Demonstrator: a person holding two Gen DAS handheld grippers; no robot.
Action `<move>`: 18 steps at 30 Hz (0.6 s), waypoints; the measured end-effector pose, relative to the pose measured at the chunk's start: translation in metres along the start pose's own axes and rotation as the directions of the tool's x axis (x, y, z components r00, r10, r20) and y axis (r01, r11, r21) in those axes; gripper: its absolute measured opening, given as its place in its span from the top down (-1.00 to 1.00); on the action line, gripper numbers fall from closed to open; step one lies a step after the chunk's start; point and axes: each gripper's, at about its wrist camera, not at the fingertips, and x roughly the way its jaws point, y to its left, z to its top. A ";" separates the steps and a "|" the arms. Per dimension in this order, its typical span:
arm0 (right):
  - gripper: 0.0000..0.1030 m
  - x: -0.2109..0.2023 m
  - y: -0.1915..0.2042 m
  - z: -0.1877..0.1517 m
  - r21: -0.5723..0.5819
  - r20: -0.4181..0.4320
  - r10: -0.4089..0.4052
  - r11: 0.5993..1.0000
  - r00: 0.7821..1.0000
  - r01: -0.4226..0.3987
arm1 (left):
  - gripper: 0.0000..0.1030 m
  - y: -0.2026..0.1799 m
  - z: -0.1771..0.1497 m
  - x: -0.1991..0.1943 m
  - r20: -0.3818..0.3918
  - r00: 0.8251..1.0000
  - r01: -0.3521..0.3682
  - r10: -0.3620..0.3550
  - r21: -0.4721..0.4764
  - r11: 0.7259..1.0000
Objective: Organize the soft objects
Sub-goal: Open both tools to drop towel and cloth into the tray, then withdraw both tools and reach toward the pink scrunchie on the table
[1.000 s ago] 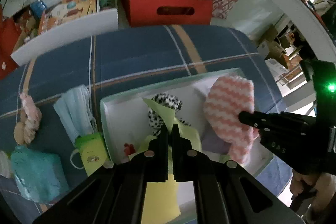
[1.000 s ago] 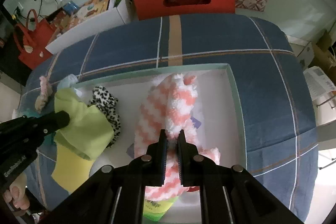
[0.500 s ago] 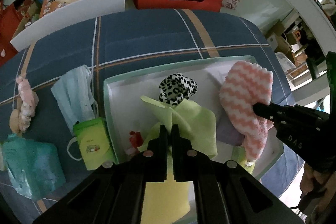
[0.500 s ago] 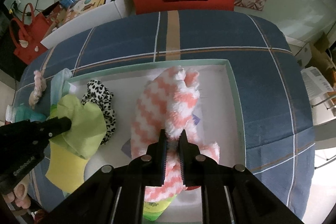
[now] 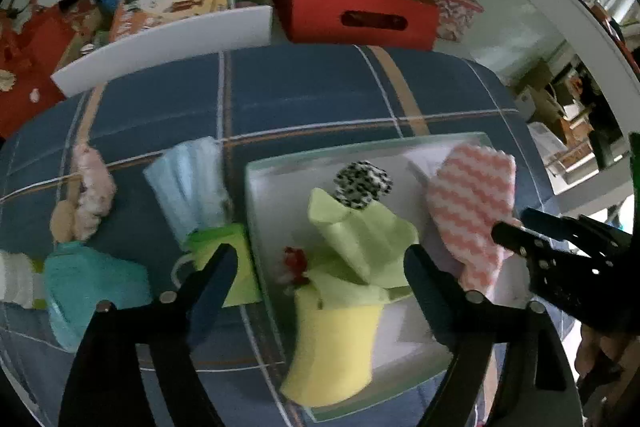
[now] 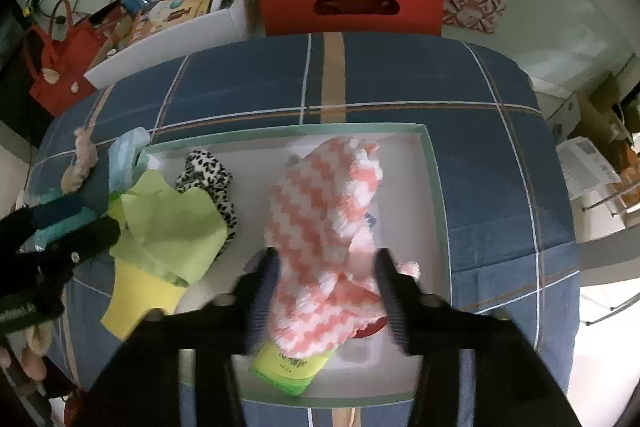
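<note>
1. Hovering over a shallow white tray with a pale green rim, the two hand-held grippers point steeply down at a table draped in a blue plaid cloth.

2. The left gripper has its jaws opening; they stand wide apart, and the yellow-green cloth sits crumpled between them with neither pad pressing on it.

3. That cloth rests in the left part of the tray, its yellow end draped toward the tray's near edge, with a black-and-white spotted fabric piece just beyond it.

4. The right gripper is likewise opening; the pink-and-white zigzag fluffy cloth lies heaped between its fingers, and motion blur hides whether the pads touch the pile.

5. The pink cloth occupies the middle of the tray, lying over a green packet that pokes out at its near end.

6. Outside the tray, to its left on the plaid cloth, lie a pale blue face mask, a second green packet, a teal pouch and a pinkish scrunchie-like bundle.

7. Beyond the table stand a red box with a slot handle, a white board leaning along the edge, and a red bag among floor clutter.

8. Fingers of the person's hand show at the lower left of the right wrist view, under the left gripper's body.
</note>
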 end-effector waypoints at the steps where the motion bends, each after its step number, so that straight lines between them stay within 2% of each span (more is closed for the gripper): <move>1: -0.26 -0.002 0.002 0.000 -0.007 -0.001 -0.002 1.000 1.000 0.002 | -0.69 0.001 0.000 -0.001 0.003 1.000 -0.012 0.012 -0.004 1.000; 2: -0.27 -0.003 0.004 0.000 -0.012 -0.001 -0.003 1.000 1.000 0.003 | -0.74 0.003 0.000 -0.002 0.003 1.000 -0.019 0.019 -0.006 1.000; 3: -0.29 -0.004 0.006 0.000 -0.018 -0.004 -0.002 1.000 1.000 0.002 | -0.90 0.006 0.000 -0.003 0.003 1.000 -0.030 0.030 -0.009 0.999; 4: -0.38 -0.004 0.008 0.000 -0.021 -0.005 -0.001 1.000 1.000 0.001 | -0.98 0.008 0.000 -0.004 0.003 0.999 -0.037 0.037 -0.014 0.999; 5: -0.50 -0.005 0.010 -0.001 -0.025 -0.007 0.000 1.000 1.000 0.000 | -0.98 0.011 0.000 -0.005 0.002 0.999 -0.042 0.042 -0.018 0.999; 9: -0.73 -0.007 0.019 -0.001 -0.042 -0.008 0.011 0.999 1.000 -0.011 | -0.98 0.024 -0.001 -0.010 0.008 0.998 -0.056 0.057 -0.045 0.997; 11: -1.00 -0.010 0.024 -0.001 -0.050 0.004 0.016 0.999 1.000 -0.016 | -0.98 0.029 -0.001 -0.012 0.013 0.998 -0.062 0.063 -0.051 0.997; 18: -1.00 -0.025 0.044 0.000 -0.097 0.073 -0.017 0.995 0.997 0.024 | -0.99 0.055 -0.004 -0.026 0.046 0.995 -0.091 0.093 -0.059 0.994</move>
